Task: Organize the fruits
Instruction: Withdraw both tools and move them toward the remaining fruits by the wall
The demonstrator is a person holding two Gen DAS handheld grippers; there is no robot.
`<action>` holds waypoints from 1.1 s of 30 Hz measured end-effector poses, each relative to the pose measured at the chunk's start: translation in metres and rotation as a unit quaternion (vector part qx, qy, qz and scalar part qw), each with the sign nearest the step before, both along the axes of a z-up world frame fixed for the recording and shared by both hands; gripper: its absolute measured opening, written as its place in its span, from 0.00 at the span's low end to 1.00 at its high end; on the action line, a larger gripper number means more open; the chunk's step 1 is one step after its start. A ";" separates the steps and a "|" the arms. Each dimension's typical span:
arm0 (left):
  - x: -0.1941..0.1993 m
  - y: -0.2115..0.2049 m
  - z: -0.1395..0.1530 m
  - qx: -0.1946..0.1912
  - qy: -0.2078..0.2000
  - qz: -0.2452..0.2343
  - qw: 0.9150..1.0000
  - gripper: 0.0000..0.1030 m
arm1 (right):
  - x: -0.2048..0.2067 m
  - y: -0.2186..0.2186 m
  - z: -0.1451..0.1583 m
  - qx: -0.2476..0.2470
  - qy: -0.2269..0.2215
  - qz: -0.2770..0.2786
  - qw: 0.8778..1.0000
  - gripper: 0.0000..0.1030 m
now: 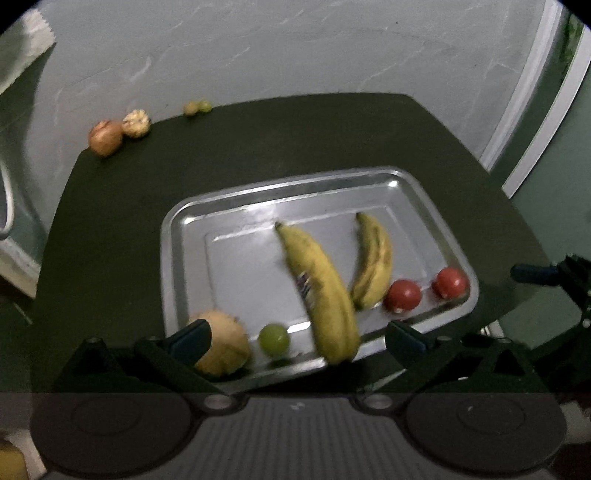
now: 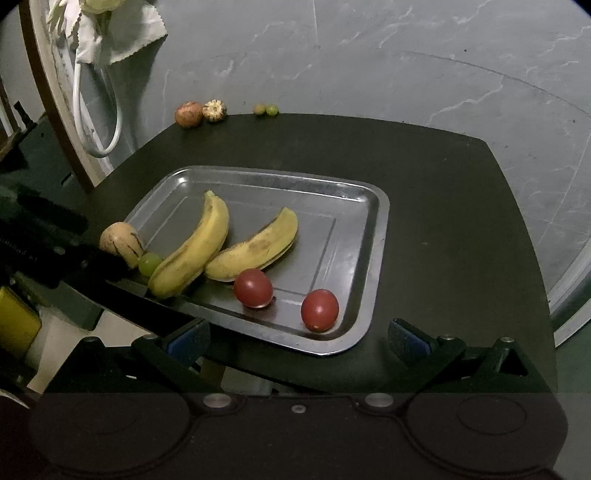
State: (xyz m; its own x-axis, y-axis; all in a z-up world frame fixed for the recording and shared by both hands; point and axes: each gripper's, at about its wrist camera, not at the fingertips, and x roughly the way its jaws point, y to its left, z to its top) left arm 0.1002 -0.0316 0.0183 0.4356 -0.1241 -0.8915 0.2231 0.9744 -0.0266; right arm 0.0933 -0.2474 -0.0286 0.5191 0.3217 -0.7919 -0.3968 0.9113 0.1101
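A metal tray (image 1: 229,273) (image 2: 354,229) on a dark table holds two bananas (image 1: 321,291) (image 2: 195,247), two red tomatoes (image 1: 402,295) (image 2: 319,310), a green grape (image 1: 273,339) (image 2: 149,263) and a tan round fruit (image 1: 225,341) (image 2: 122,240). My left gripper (image 1: 297,341) hangs open above the tray's near edge, nothing between its fingers. The right gripper (image 2: 297,339) is open too, just short of the tray's near corner, and empty. Its arm shows at the right edge of the left wrist view (image 1: 546,275).
Along the table's far edge lie a brown round fruit (image 1: 105,138) (image 2: 189,114), a pale knobbly one (image 1: 136,123) (image 2: 215,110) and two small greenish fruits (image 1: 197,108) (image 2: 266,109). A chair with cloth (image 2: 110,33) stands at the left. Grey marbled floor surrounds the table.
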 end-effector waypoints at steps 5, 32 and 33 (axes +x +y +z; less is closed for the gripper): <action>-0.010 0.016 -0.006 0.010 0.022 0.011 1.000 1.00 | 0.007 0.002 0.001 -0.002 0.004 -0.003 1.000 0.99; 0.064 0.104 -0.006 0.016 0.023 0.077 0.997 1.00 | 0.121 0.046 0.020 -0.019 -0.024 -0.020 0.999 0.99; 0.070 0.107 -0.007 0.016 0.022 0.076 0.997 1.00 | 0.129 0.048 0.023 -0.020 -0.027 -0.019 0.999 0.99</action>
